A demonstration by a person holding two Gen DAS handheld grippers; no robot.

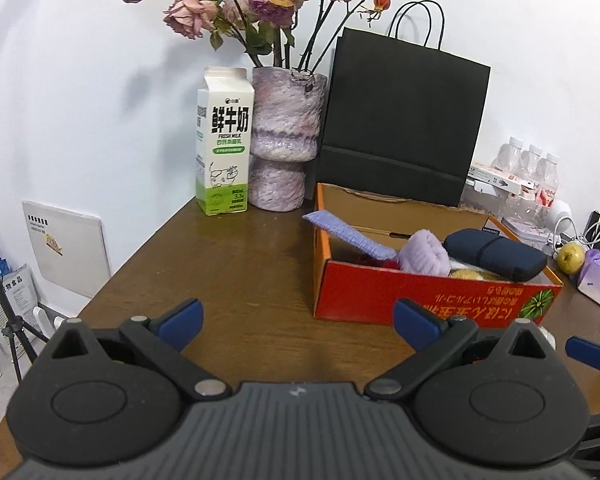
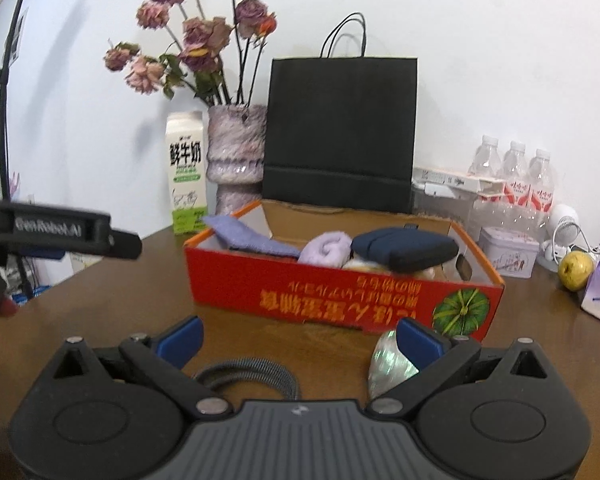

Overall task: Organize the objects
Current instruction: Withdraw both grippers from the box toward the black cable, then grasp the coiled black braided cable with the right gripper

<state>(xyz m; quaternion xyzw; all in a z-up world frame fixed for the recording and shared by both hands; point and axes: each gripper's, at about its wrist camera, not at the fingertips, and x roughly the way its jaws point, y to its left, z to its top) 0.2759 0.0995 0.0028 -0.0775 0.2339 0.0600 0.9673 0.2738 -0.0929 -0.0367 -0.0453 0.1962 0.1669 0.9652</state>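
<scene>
Taking the open red cardboard box (image 2: 340,300) on the brown wooden table (image 1: 236,264) as landmark: it holds a flat lilac knitted cloth (image 2: 252,240) leaning over its left wall, a rolled lilac towel (image 2: 326,249) and a dark navy zip pouch (image 2: 406,249), with something pale yellow under the pouch that is mostly buried and cannot be identified. The yellow print on the box front is upside down and unreadable. Behind the box stands a black paper carrier bag (image 2: 340,132); behind its left corner a white-and-green milk carton (image 1: 223,140) reads "FRESH MILK". In front of the box, partly hidden behind the right gripper (image 2: 300,340), lie a grey braided loop (image 2: 252,372) and an iridescent shell-like piece (image 2: 392,368). That gripper's jaws stand apart, holding nothing. The left gripper (image 1: 298,324) is likewise spread wide and empty; seen from the right wrist view its side reads "GenRobot.AI"
</scene>
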